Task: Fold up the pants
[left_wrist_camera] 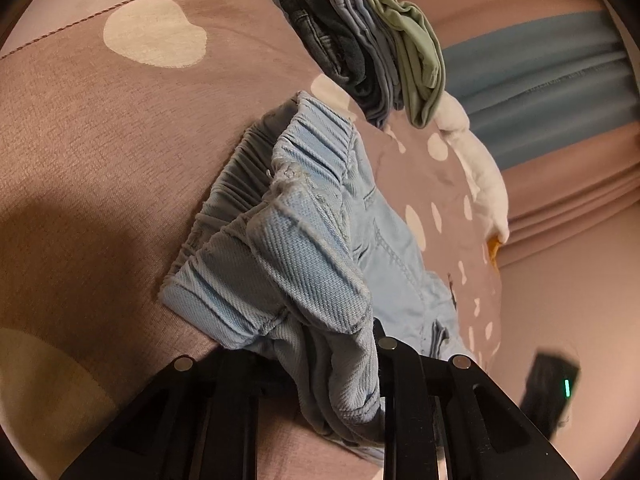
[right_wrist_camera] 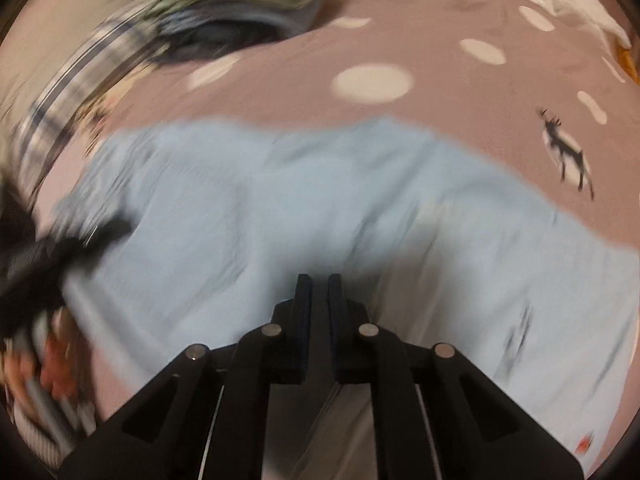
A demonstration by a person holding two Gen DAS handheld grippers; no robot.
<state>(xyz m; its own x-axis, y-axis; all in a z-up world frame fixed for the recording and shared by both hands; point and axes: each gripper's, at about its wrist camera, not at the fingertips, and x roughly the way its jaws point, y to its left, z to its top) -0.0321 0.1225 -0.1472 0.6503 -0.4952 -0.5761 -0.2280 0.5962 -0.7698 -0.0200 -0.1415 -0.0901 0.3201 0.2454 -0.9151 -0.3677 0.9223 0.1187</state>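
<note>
Light blue denim pants point(left_wrist_camera: 304, 240) lie on a mauve bedspread point(left_wrist_camera: 100, 140) with white spots. My left gripper point(left_wrist_camera: 332, 360) is shut on the elastic waistband, which bunches up between its fingers. In the right wrist view the pants point(right_wrist_camera: 260, 220) spread flat across the middle, blurred by motion. My right gripper point(right_wrist_camera: 319, 280) hovers over the pants with its fingers nearly together and only a thin gap; I see nothing clearly between the tips. The left gripper shows in the right wrist view as a dark blur point(right_wrist_camera: 48, 256) at the left.
A stack of folded clothes point(left_wrist_camera: 368, 44), dark, grey-blue and green, sits at the back of the bed, also in the right wrist view point(right_wrist_camera: 224, 8). A white cloth point(left_wrist_camera: 480, 168) lies at the bed's far edge. Pink and blue curtains point(left_wrist_camera: 540, 72) hang behind.
</note>
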